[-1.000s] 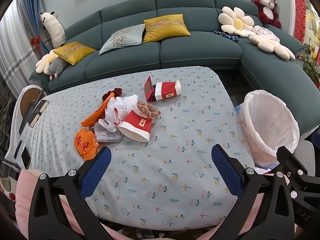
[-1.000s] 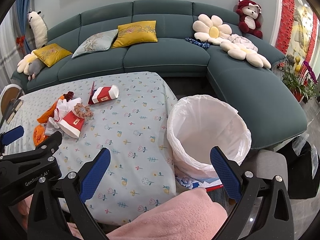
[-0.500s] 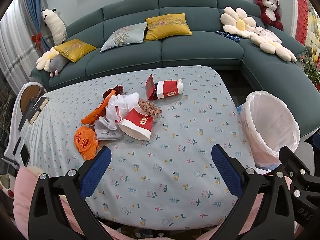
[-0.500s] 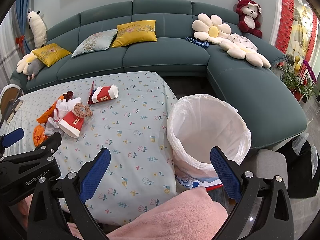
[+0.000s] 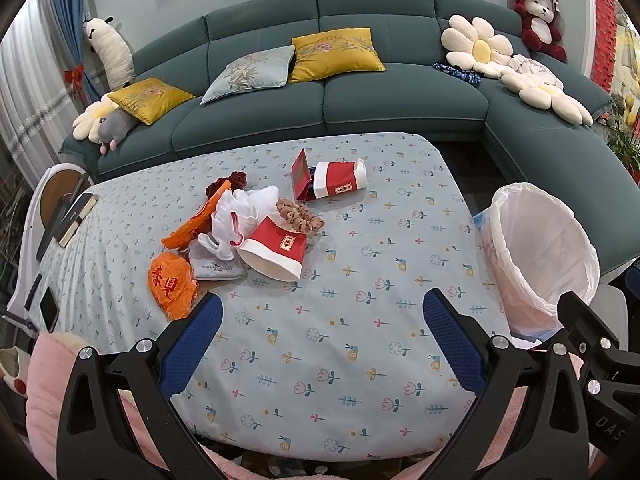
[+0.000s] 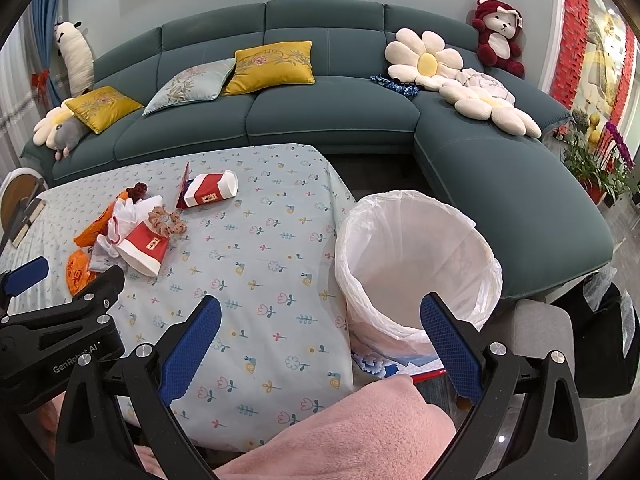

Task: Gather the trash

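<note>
Left wrist view has crept forward a touch: the trash pile (image 5: 244, 232) on the table (image 5: 360, 360) sits slightly lower in frame than a second ago, toward the table's left edge. The left gripper (image 5: 322, 336) hangs spread wide and empty above the near edge. The right gripper (image 6: 320, 340) is likewise splayed, holding nothing, between the table's right edge and the lined bin (image 6: 416, 264), barely shifted.

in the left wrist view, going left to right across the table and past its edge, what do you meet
crumpled orange wrapper → white plastic bag → red paper cup → red and white carton → white-lined trash bin
</note>
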`<move>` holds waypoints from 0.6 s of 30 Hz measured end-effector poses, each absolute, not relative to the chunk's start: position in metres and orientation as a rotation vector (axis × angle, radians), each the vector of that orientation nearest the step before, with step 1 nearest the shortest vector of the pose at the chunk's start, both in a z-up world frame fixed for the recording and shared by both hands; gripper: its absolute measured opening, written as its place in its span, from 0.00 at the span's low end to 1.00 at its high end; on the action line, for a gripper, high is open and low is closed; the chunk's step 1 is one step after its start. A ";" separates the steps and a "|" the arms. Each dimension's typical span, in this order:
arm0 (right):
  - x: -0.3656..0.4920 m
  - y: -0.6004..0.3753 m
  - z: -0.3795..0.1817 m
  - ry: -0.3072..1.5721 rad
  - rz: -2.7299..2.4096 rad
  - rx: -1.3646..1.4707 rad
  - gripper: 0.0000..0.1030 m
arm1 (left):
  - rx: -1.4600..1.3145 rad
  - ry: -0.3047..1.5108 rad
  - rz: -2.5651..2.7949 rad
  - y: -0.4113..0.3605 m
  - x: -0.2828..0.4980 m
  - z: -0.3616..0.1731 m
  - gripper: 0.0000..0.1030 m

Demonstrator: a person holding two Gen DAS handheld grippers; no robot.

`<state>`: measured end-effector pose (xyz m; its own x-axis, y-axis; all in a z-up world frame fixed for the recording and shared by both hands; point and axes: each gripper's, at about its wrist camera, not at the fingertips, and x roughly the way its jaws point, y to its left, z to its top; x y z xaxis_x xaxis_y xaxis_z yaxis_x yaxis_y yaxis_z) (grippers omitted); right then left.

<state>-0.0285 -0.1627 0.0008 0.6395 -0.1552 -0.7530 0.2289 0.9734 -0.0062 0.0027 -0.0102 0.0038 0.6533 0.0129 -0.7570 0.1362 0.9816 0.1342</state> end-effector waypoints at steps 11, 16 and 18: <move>-0.029 -0.161 0.001 0.845 -0.221 0.090 0.93 | 0.185 0.857 -0.070 -0.010 0.003 0.004 0.93; -0.030 -0.161 0.002 0.845 -0.220 0.089 0.93 | 0.186 0.857 -0.069 -0.011 0.002 0.004 0.93; -0.029 -0.160 0.002 0.845 -0.221 0.090 0.93 | 0.184 0.857 -0.069 -0.011 0.002 0.004 0.93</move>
<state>-0.0294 -0.1605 0.0024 0.6427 -0.1585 -0.7495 0.2294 0.9733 -0.0090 0.0023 -0.0106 0.0036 0.6533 0.0135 -0.7570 0.1345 0.9818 0.1337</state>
